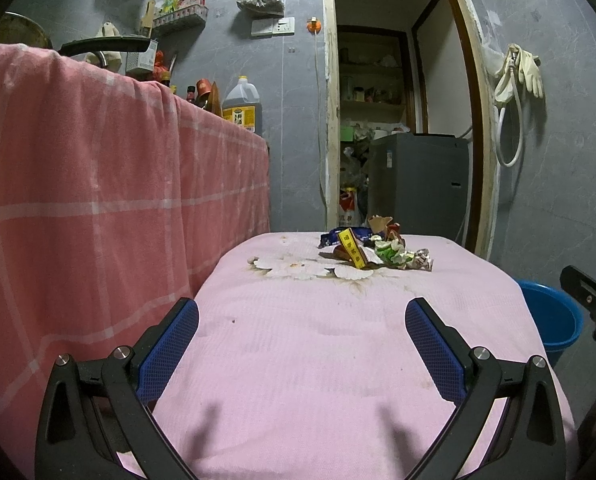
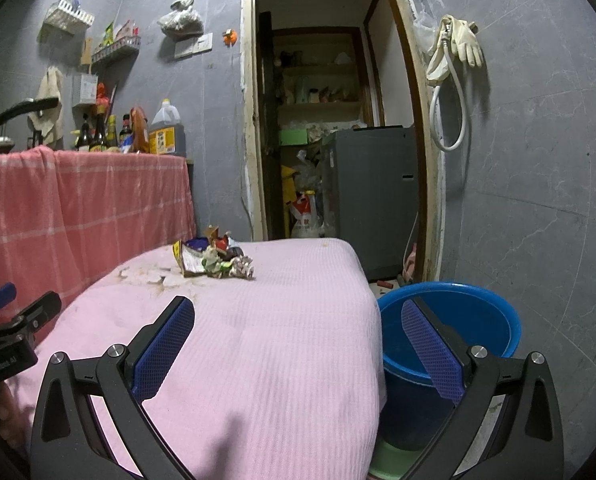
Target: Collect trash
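Crumpled wrappers (image 1: 372,249), waffle-textured pink cloth (image 1: 318,344), round blue bucket (image 2: 458,320)

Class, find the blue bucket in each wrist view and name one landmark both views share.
Left wrist: blue bucket at the right edge, beside the pink table, partly hidden.
Right wrist: bucket lower right, behind the right finger.
Shared landmark: the trash pile on the table's far end.

The left hand-held gripper (image 1: 301,322) and right hand-held gripper (image 2: 298,320) share black angular frames, silver round screws, and blue cross-hatched finger pads (image 1: 169,354).
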